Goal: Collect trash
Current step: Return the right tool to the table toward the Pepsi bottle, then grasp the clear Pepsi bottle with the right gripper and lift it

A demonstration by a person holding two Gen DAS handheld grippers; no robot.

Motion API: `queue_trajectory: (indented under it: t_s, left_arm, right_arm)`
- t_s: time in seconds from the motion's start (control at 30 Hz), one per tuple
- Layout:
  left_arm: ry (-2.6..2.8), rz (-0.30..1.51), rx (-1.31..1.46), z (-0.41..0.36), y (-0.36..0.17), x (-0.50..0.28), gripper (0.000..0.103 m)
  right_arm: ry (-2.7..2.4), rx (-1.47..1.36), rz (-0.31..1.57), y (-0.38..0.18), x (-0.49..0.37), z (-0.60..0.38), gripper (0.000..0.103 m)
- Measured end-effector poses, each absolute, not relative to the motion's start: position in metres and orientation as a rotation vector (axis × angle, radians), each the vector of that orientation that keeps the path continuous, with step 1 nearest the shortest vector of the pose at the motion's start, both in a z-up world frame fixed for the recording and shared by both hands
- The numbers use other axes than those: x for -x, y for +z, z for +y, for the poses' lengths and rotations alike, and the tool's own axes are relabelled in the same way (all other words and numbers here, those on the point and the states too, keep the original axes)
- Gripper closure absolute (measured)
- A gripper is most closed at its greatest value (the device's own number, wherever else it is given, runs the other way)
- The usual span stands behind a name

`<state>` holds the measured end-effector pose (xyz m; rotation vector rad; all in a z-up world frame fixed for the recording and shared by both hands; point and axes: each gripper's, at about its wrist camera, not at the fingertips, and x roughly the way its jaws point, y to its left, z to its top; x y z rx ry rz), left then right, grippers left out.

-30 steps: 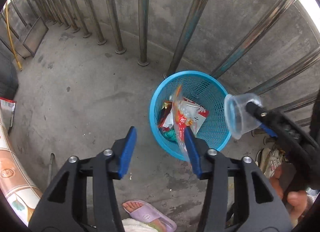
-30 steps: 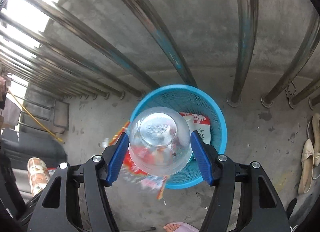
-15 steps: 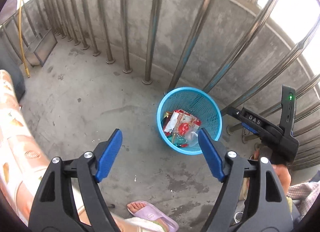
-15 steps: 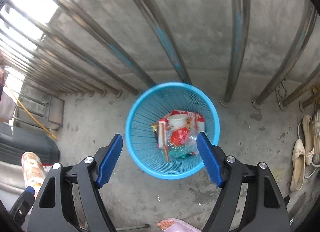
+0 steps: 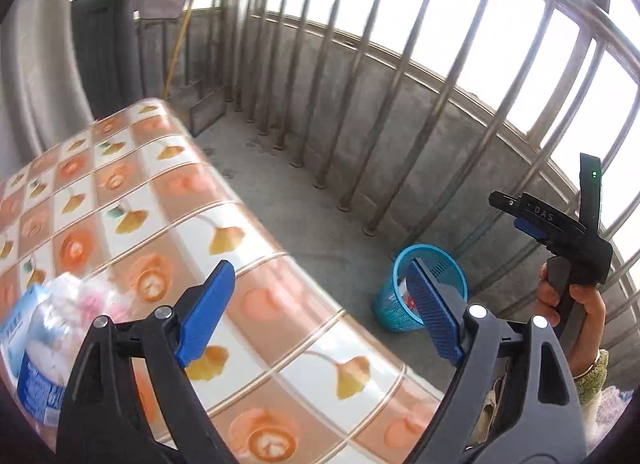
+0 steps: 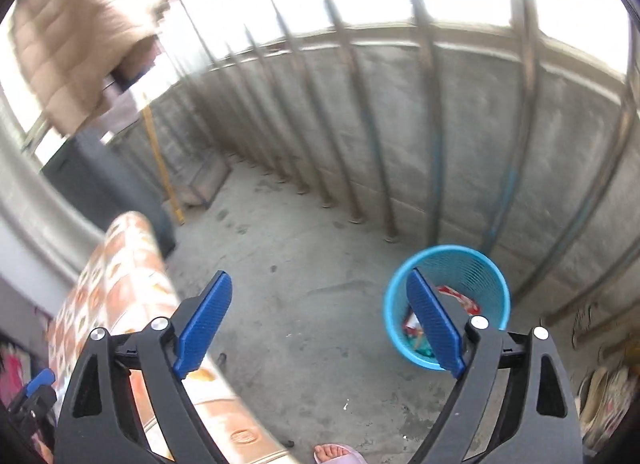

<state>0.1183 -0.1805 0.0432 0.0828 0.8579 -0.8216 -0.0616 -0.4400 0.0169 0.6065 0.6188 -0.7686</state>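
left gripper [image 5: 320, 312]: tilted down over patterned table [image 5: 160, 199], jaws opening, nothing between | right gripper [image 6: 320, 320]: tilted down, jaws opening, empty | blue bin [image 6: 472, 276] far right

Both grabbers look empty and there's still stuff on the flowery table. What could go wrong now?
1. The plastic bottle and wrappers sit at the edge of the table; the left gripper, jaws opening with nothing between them, might knock them off.
2. The blue basket stands on the floor away from the table, so a carried piece might miss it.
3. The right gripper, also opening and empty, is close enough to bump the left.
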Motion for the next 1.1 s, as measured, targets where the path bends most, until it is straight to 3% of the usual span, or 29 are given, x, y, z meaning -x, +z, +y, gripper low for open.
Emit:
queue_trajectory:
  t_s: [0.13, 0.43, 0.8, 1.1]
  left_arm:
    - [-0.677, 0.827, 0.002, -0.098, 0.057, -0.121, 0.019]
    - [-0.406, 0.814, 0.067, 0.047, 0.048, -0.102, 0.014]
    - [-0.275, 0.763, 0.223, 0.152, 0.022, -0.078, 0.014]
    - [-0.201, 0.813, 0.261, 0.195, -0.013, -0.102, 0.014]
  right_arm:
    - [-0.634, -0.458, 0.675, 0.039, 0.014, -0.380, 0.007]
    - [-0.210, -0.163, 0.763, 0.059, -0.065, -0.238, 0.006]
    - [0.227, -0.477, 0.954, 0.025, -0.112, -0.145, 0.007]
    - [0.398, -0.990, 1.213, -0.068, -0.169, -0.077, 0.007]
